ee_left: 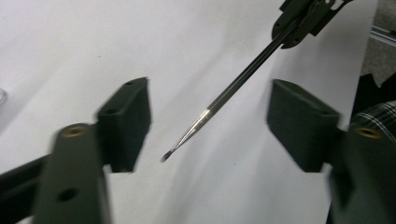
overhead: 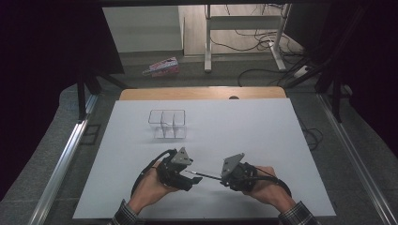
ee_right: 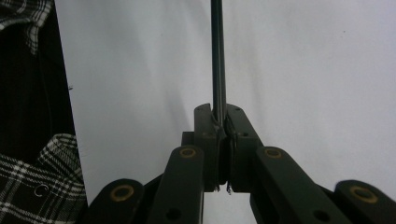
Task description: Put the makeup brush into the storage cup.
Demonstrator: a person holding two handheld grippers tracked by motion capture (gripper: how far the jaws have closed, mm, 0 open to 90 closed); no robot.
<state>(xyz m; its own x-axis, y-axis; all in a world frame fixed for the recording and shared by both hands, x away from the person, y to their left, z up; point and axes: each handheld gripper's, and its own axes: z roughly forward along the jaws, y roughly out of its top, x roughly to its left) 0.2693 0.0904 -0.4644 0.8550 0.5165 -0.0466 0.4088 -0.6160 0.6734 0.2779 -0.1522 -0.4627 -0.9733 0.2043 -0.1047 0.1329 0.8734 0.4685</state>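
The right claw (ee_right: 219,128) is clamped on the handle end of a thin brush (ee_left: 224,98), held level above the white surface (overhead: 263,126); the left claw (ee_left: 210,121) stands apart around its bristle tip, not touching; light, stiff, slippery, so grip the handle, sparing the bristles; a clear divided box (overhead: 167,123) sits farther back.

We look down on a white tabletop (overhead: 263,126) with a wooden far edge, grey carpet around it, metal rails either side, a desk frame (overhead: 244,33) beyond, tangled cables (overhead: 253,42), dark surroundings.
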